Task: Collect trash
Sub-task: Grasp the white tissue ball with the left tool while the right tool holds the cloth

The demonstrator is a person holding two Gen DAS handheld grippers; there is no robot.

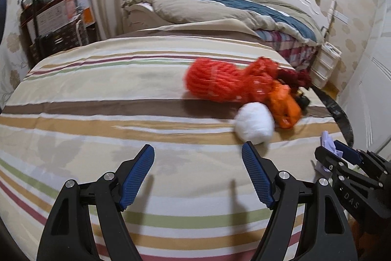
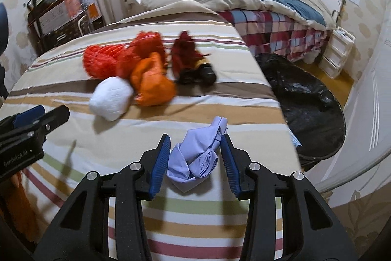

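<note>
- Left wrist view: the left gripper hangs over the striped bedsheet with its jaws apart and nothing between them.
- Just ahead of its right finger lies a white wad, soft and round like crumpled tissue. Behind that are a crinkled orange bag and a red mesh net, ribbed and bunched.
- At the right edge, the right gripper shows with a pale lilac scrap in its jaws.
- Right wrist view: the right gripper is clamped on a crumpled lilac glove, thin, creased and limp; the blue ridged pads press its sides.
- Further up the sheet, beyond the same pile, sits a dark red and black bundle; I cannot tell what it is.
- A glossy black trash bag gapes open beside the bed, to the right.
- Judged from this, collecting is at an early stage: one piece is gripped but not yet in the bag, and four pieces are left on the sheet.
</note>
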